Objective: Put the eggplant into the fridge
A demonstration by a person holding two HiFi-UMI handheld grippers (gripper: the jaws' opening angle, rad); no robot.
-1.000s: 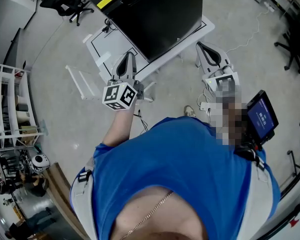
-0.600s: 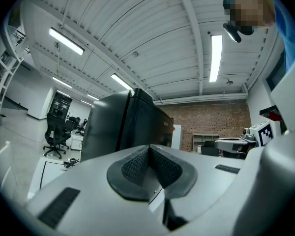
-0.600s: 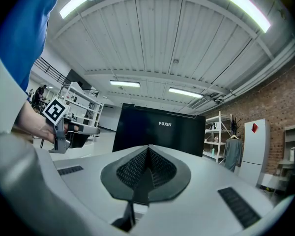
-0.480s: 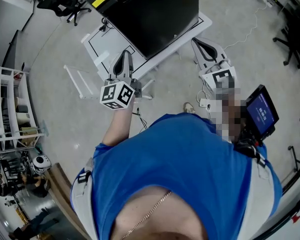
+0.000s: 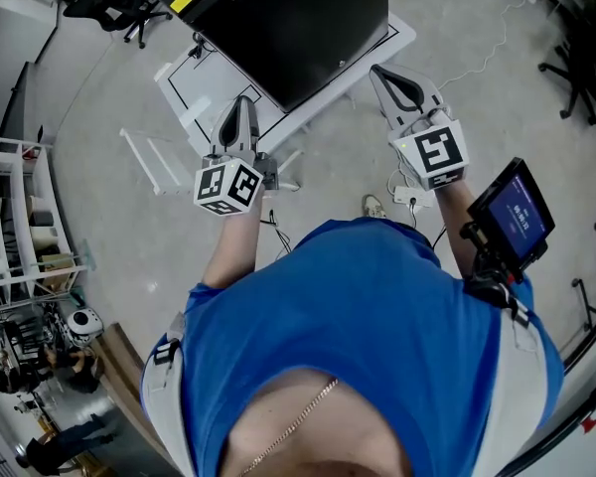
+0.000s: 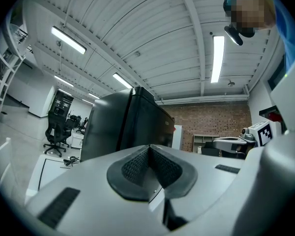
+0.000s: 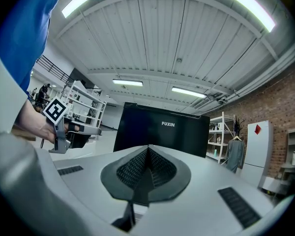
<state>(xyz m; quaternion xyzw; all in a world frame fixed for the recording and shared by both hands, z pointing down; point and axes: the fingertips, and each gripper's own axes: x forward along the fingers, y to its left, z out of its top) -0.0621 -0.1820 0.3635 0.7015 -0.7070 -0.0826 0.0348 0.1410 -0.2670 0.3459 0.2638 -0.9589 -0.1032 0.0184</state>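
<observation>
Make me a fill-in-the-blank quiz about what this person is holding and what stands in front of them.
1. The left gripper and the right gripper both have their jaws ___.
2. Between each pair of jaws there is ___.
3. The white lettering on the black fridge reads ___.
4. The person's shirt is ___ in colour.

Missing words: shut; nothing; FUXIN; blue.
</observation>
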